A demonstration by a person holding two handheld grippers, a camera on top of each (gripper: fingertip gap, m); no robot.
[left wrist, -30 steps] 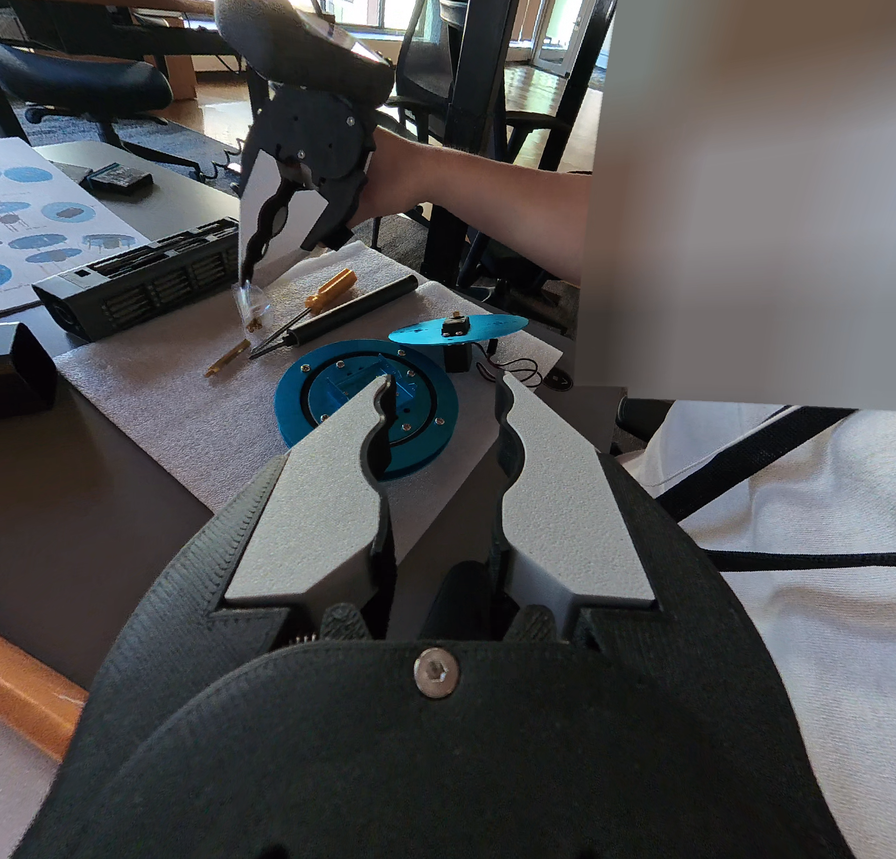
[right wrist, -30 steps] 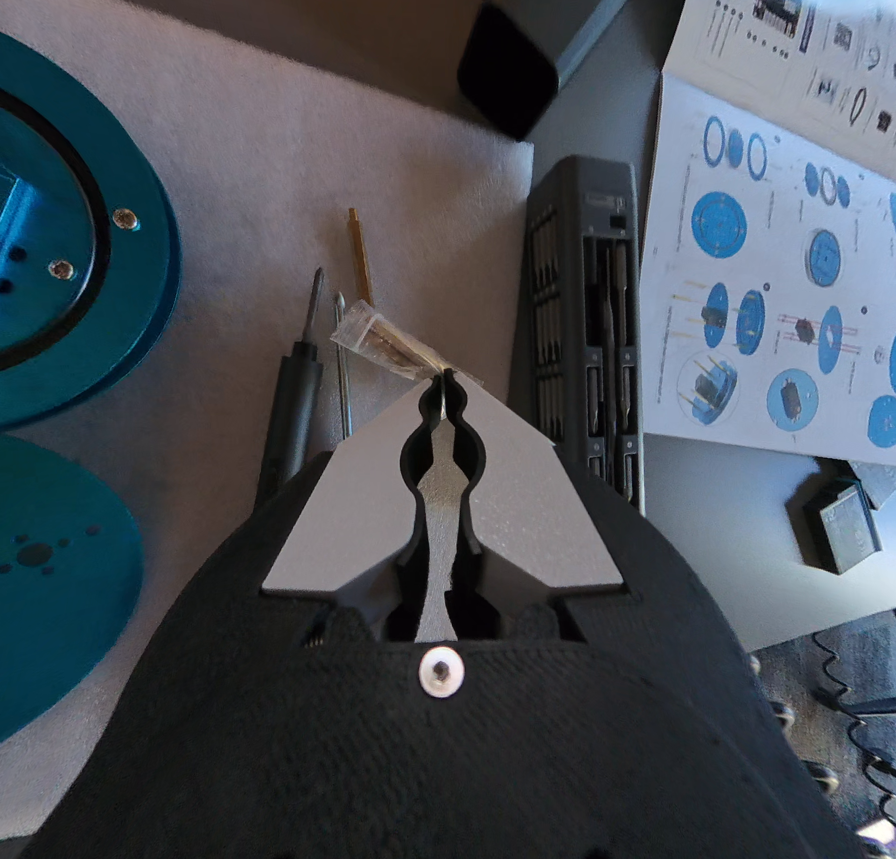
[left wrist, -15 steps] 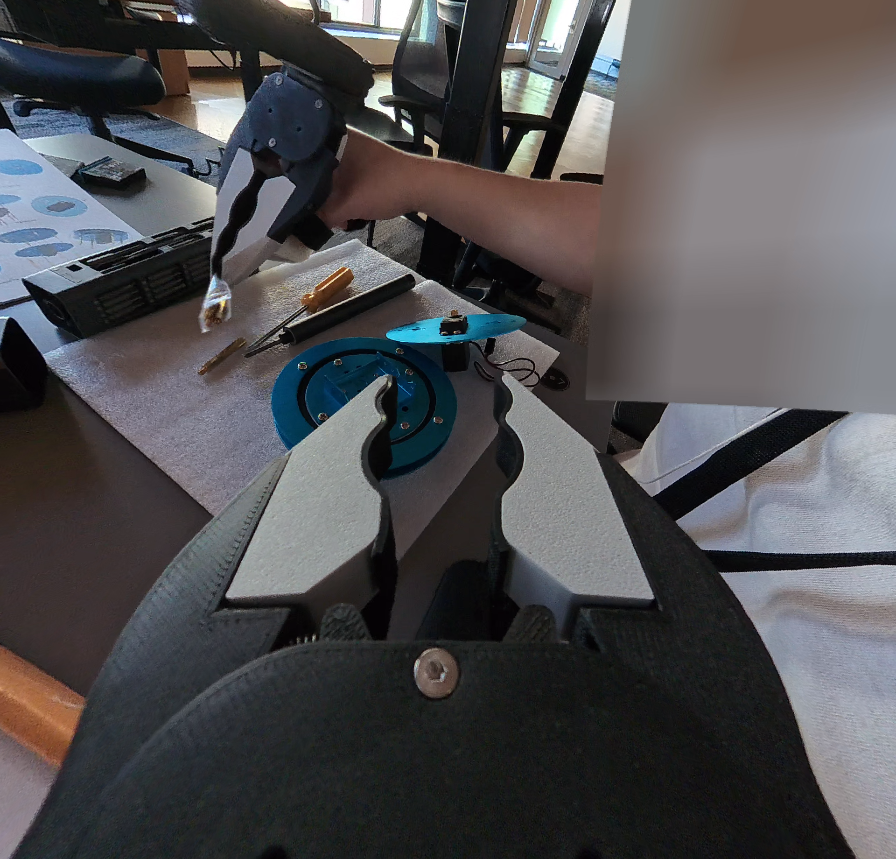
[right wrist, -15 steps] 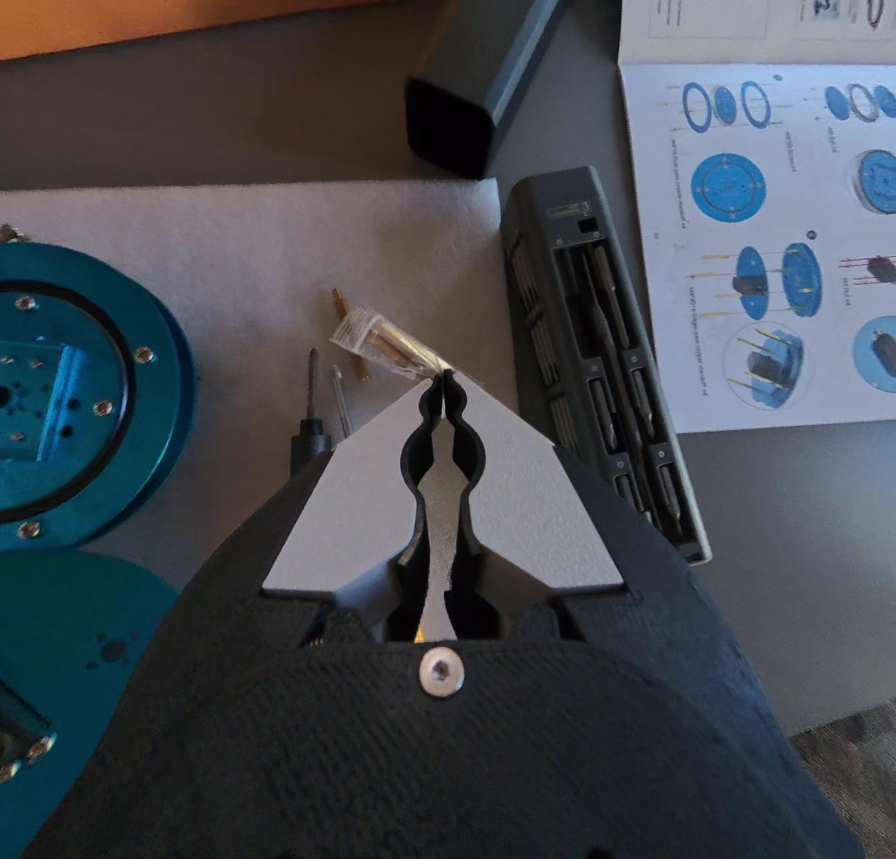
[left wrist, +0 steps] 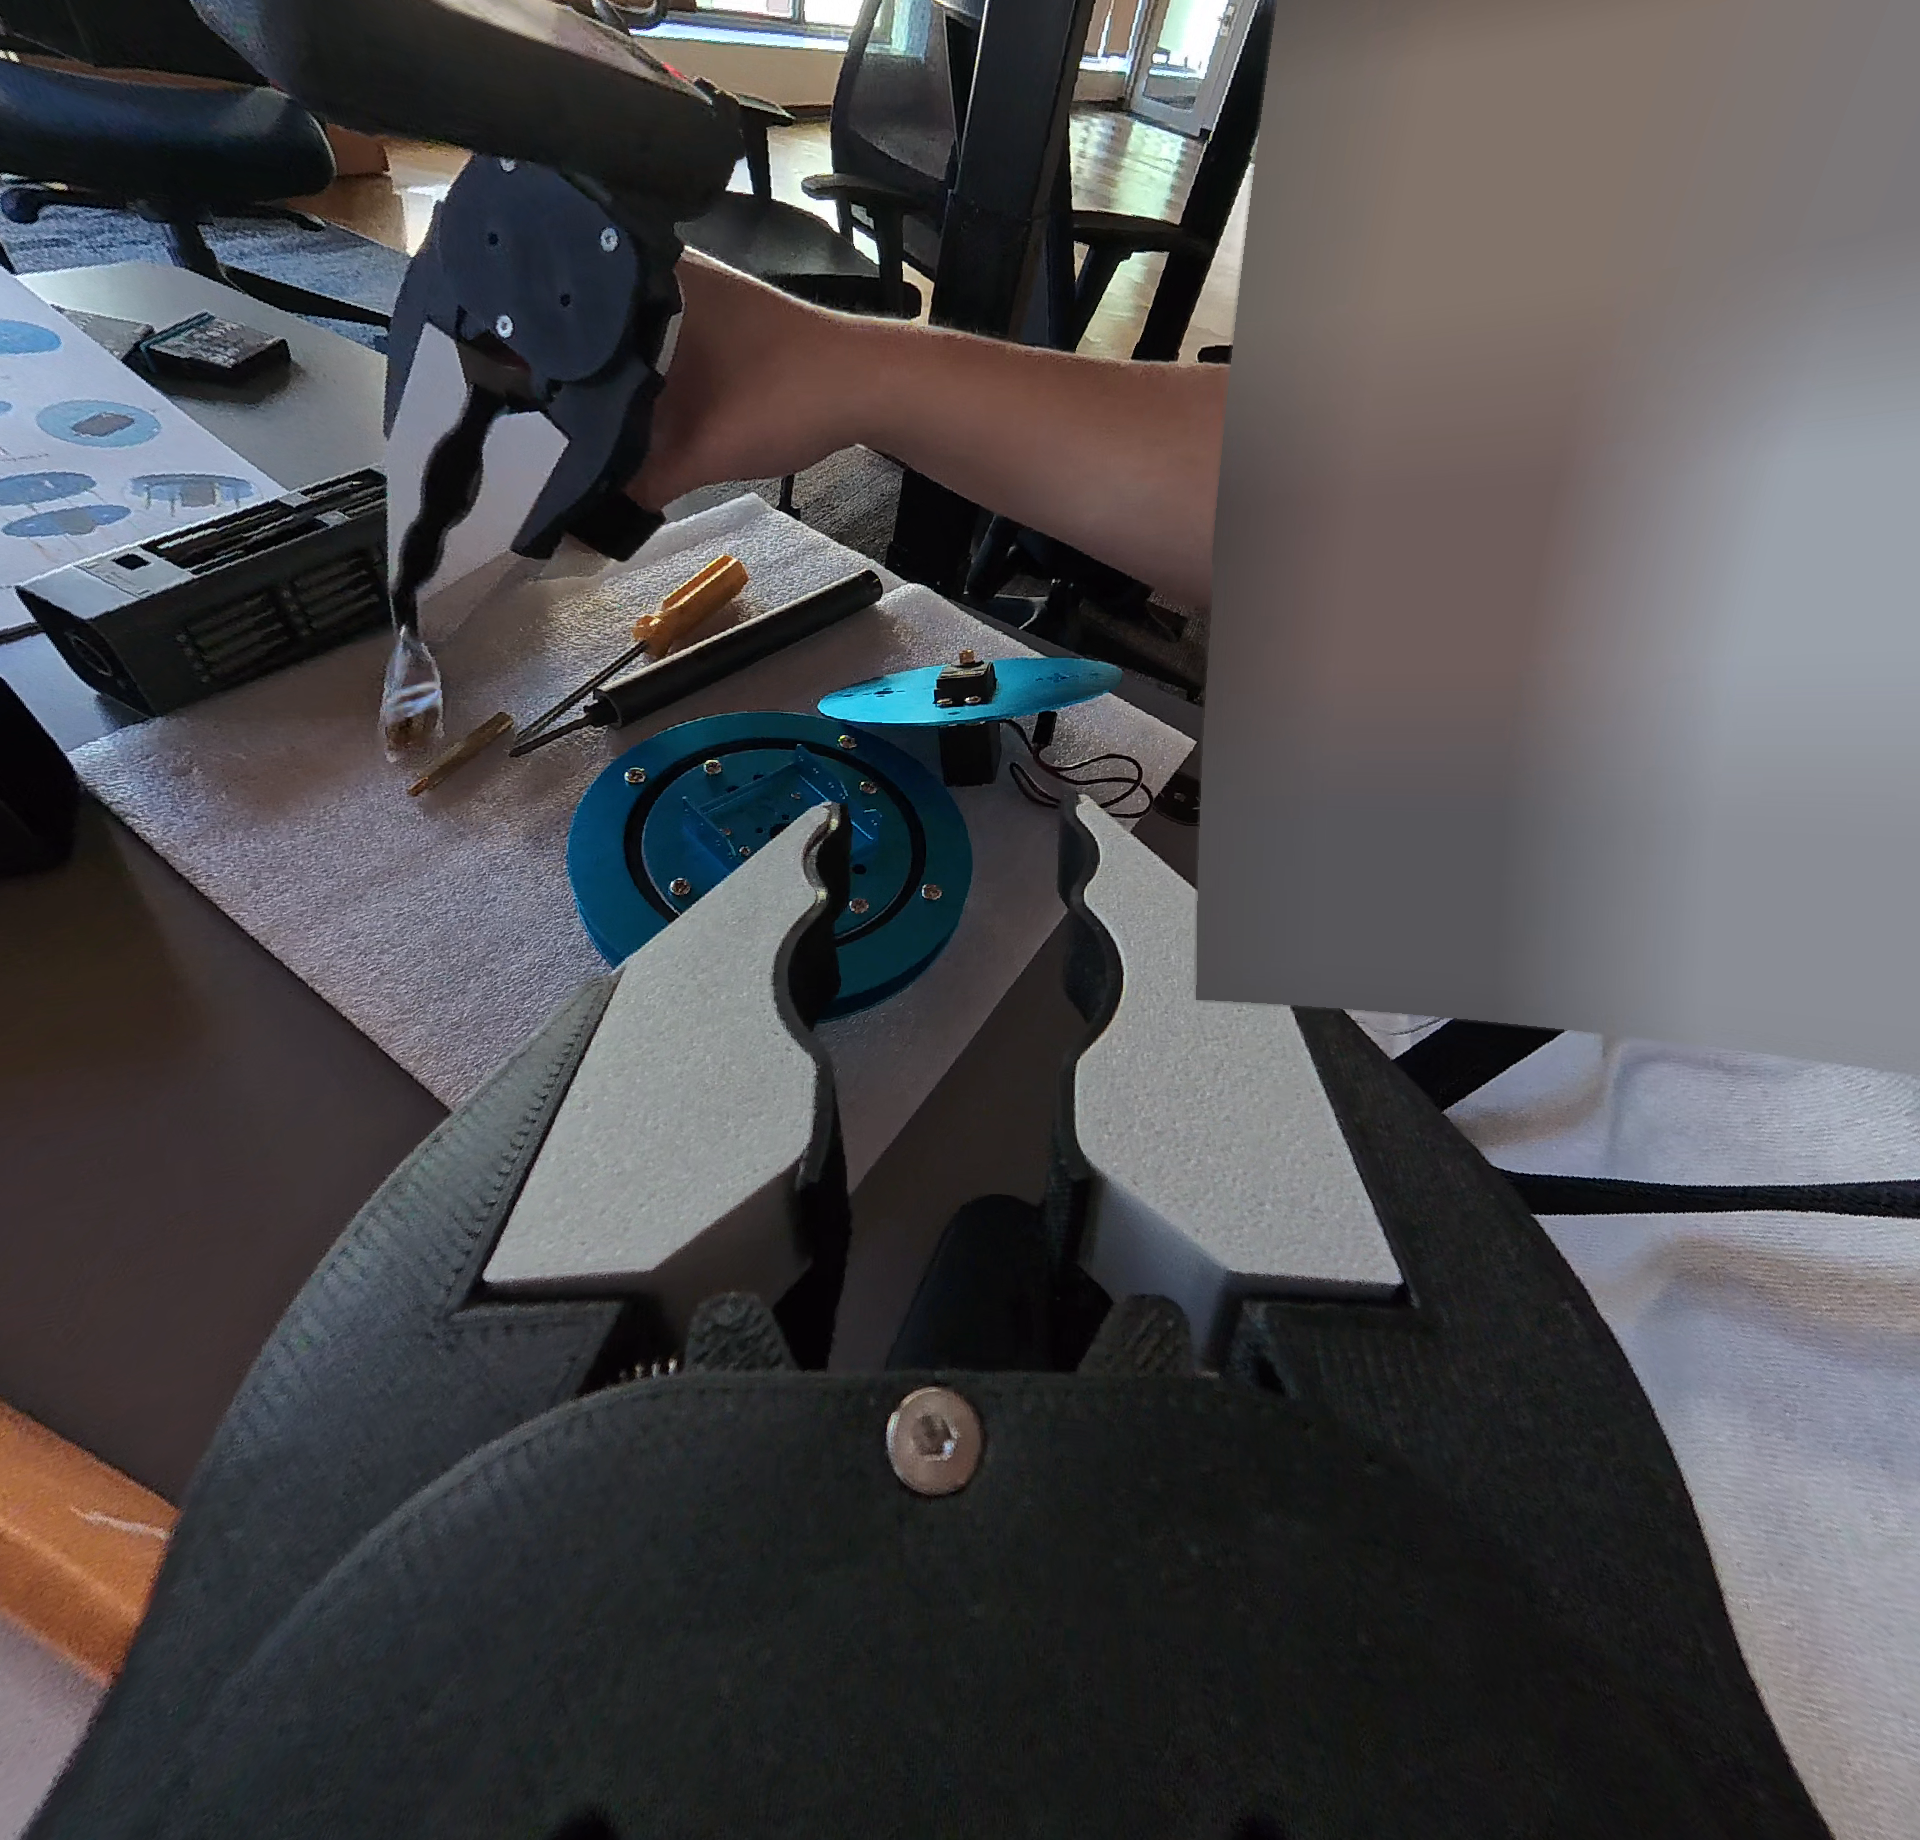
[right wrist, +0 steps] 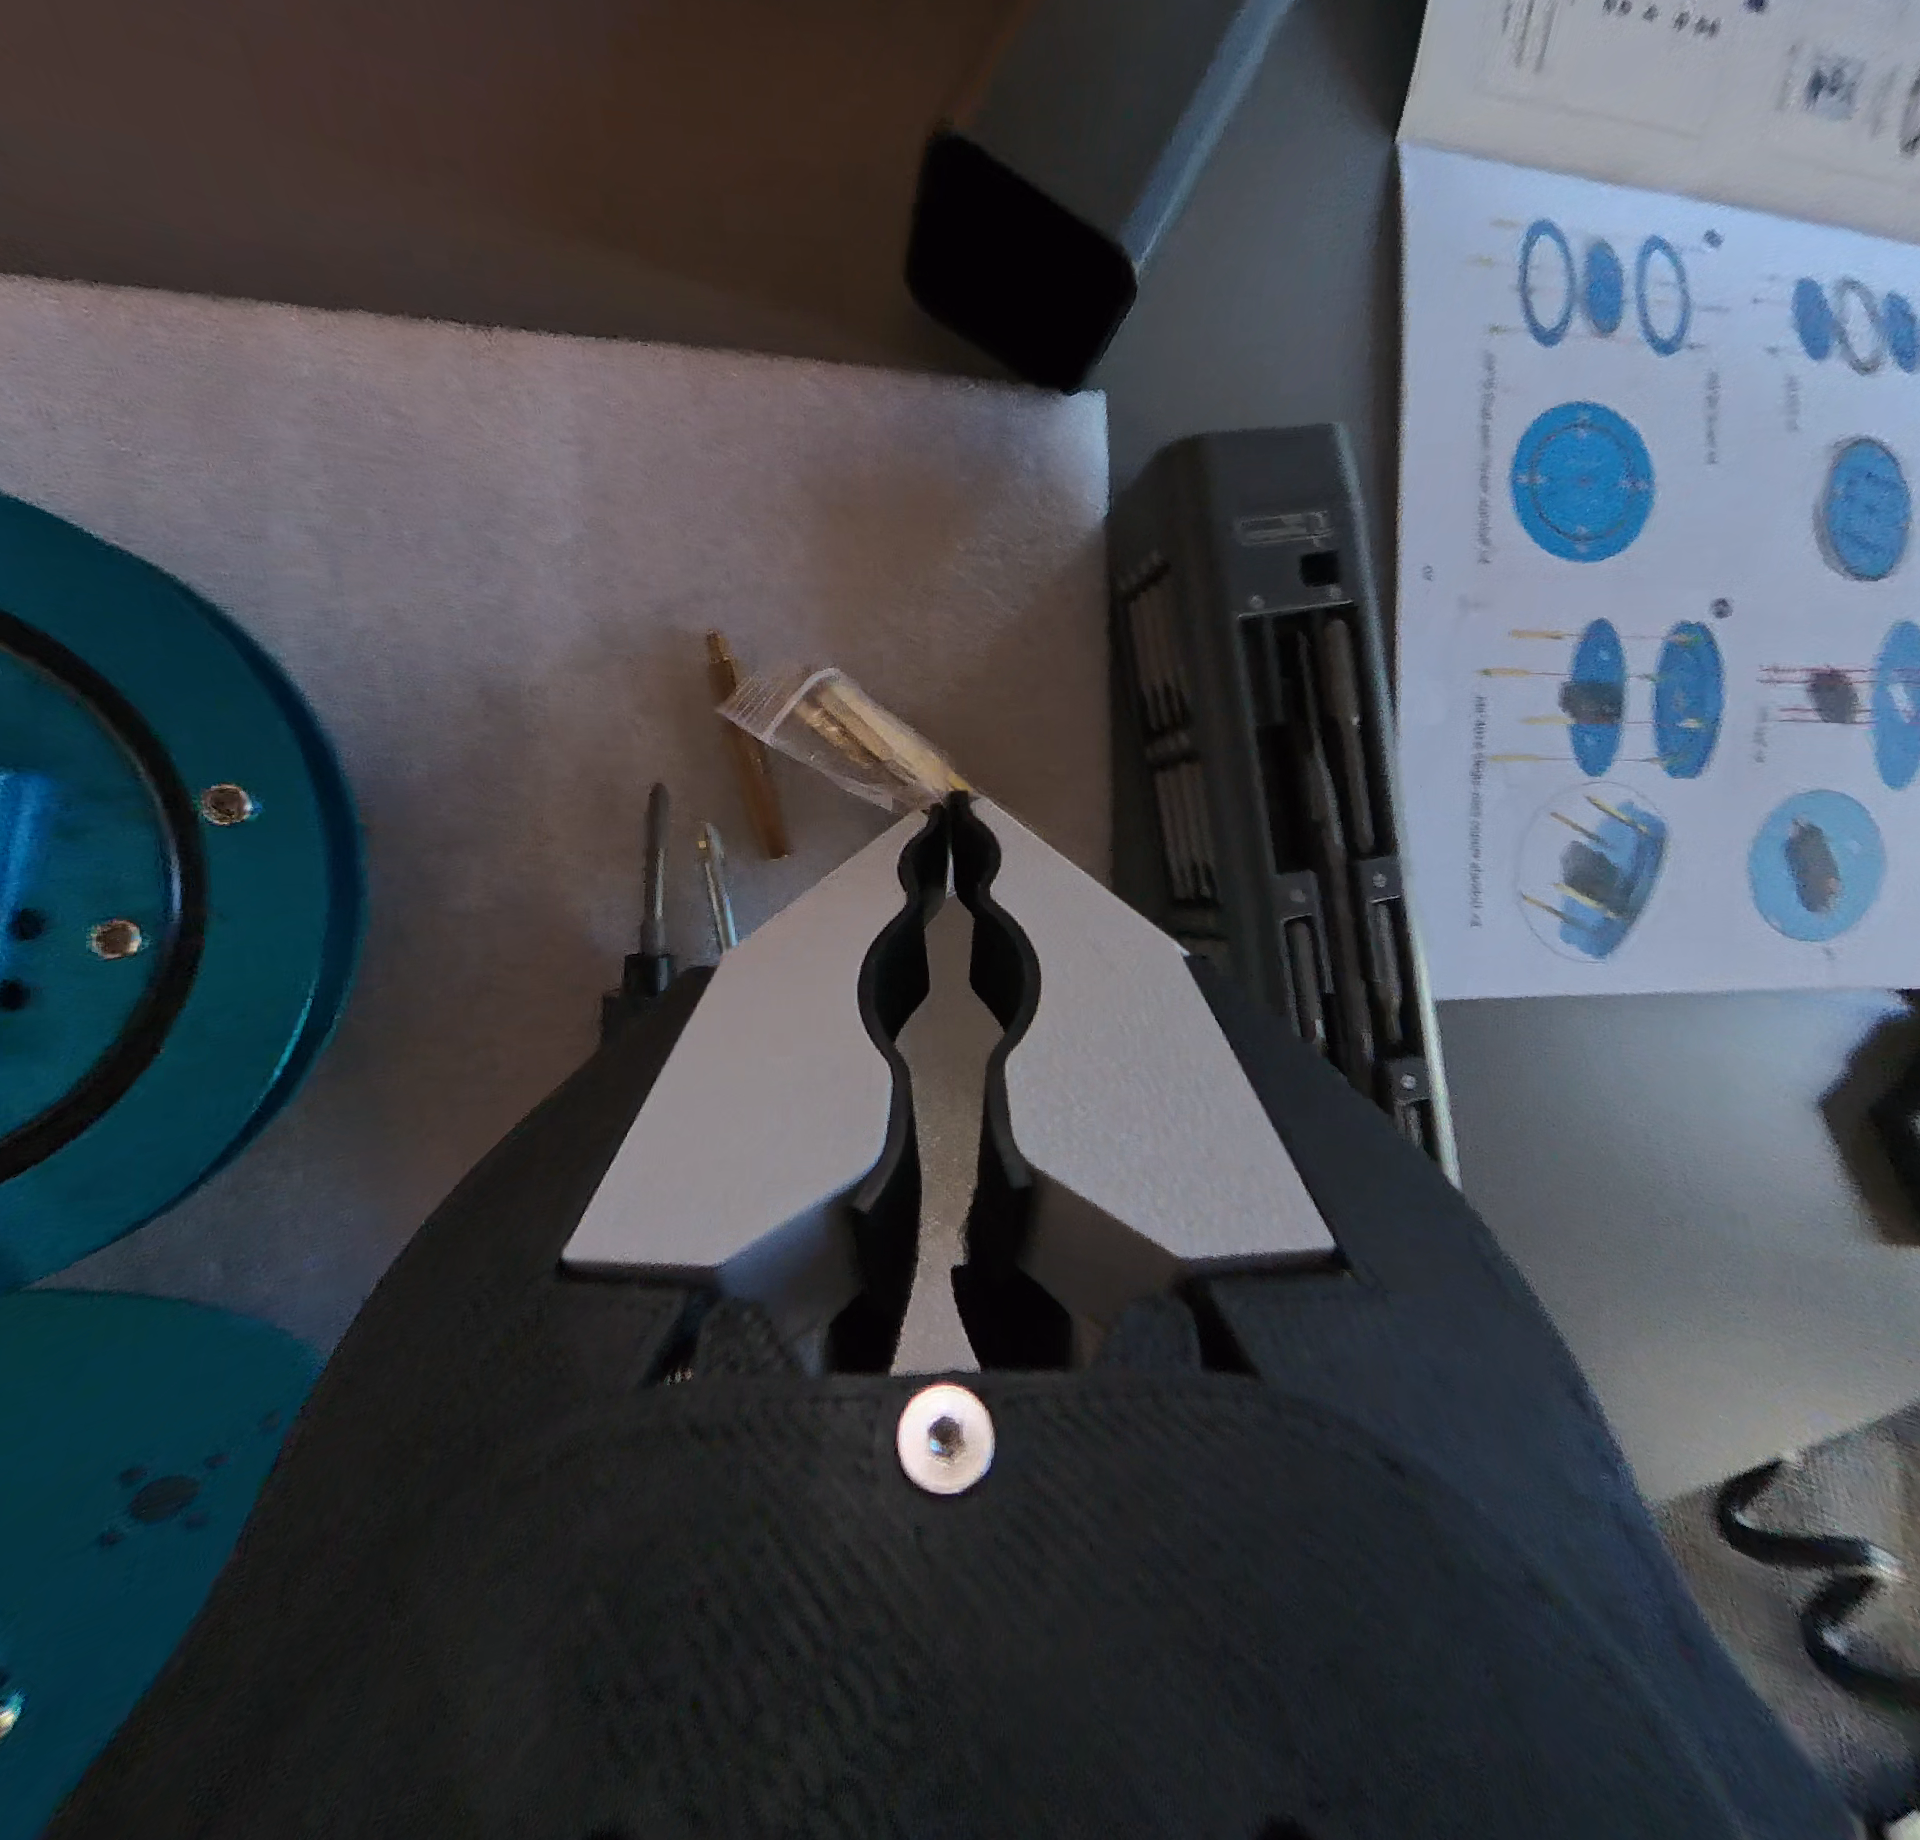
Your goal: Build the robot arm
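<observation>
My right gripper [right wrist: 951, 808] is shut on a corner of a small clear plastic bag [right wrist: 831, 725] of brass standoffs, which hangs just above the white foam mat [right wrist: 416, 460]; it also shows in the left wrist view [left wrist: 412, 684] under the right gripper [left wrist: 405, 618]. A loose brass standoff [right wrist: 750, 751] lies on the mat beneath the bag. My left gripper [left wrist: 951, 819] is open and empty, above the mat's near edge, next to a blue round base [left wrist: 769, 855].
Two screwdrivers [left wrist: 717, 652] lie on the mat. A blue disc with a servo [left wrist: 971, 694] stands behind the base. A dark bit case [right wrist: 1278, 751], a grey box [right wrist: 1091, 159] and an instruction sheet [right wrist: 1662, 564] lie past the mat. A person's forearm [left wrist: 935, 419] reaches in. Across from one pair of fingers to the other is roughly 25 cm. Measured from the fingertips, the dark bit case [right wrist: 1278, 751] is 6 cm or so from the right gripper and 30 cm from the left. It turns up in the left wrist view [left wrist: 262, 547] as well.
The right gripper, still shut on the bag, lifted it off the mat and has now come back down and slightly right, close above the loose standoff. The left gripper has not moved.
</observation>
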